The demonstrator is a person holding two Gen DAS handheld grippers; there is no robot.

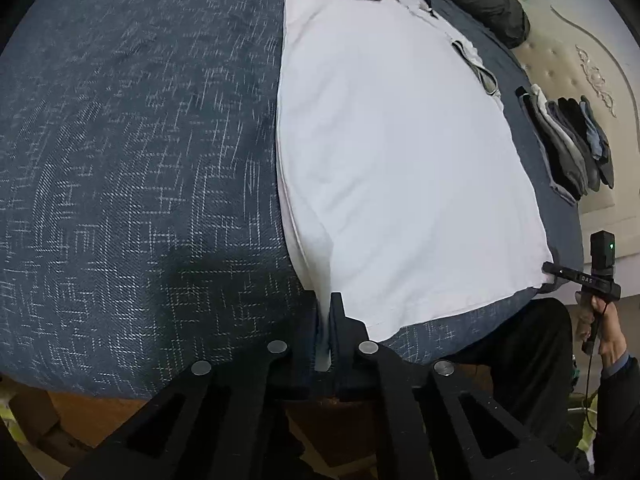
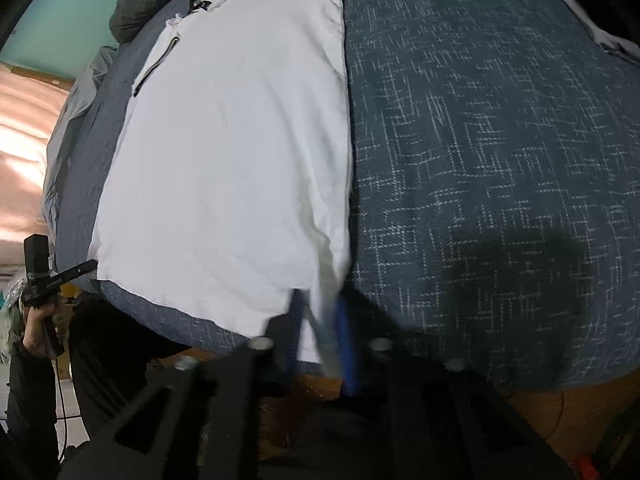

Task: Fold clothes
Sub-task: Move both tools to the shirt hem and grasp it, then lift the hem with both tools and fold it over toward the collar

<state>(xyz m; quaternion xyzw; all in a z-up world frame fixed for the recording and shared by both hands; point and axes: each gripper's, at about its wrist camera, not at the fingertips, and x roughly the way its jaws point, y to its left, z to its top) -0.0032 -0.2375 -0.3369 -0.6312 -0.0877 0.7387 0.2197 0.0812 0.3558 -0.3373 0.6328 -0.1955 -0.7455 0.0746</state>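
Left gripper (image 1: 329,320) clamped on near hem corner of white polo shirt (image 1: 396,168); shirt runs ahead and right of it. Right gripper (image 2: 320,328) pinches opposite hem corner; shirt ahead-left. Blue woven bedspread (image 1: 132,168), folded clothes stack (image 1: 572,148) far right.

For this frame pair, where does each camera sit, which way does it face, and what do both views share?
Left wrist: on the left gripper, facing steeply down along its fingers, shut on the white polo shirt's near-left hem corner; the right gripper and holding hand show at right.
Right wrist: on the right gripper, clamping the near-right corner; the left gripper shows at left.
Shared: the shirt, the dark blue woven bedspread.
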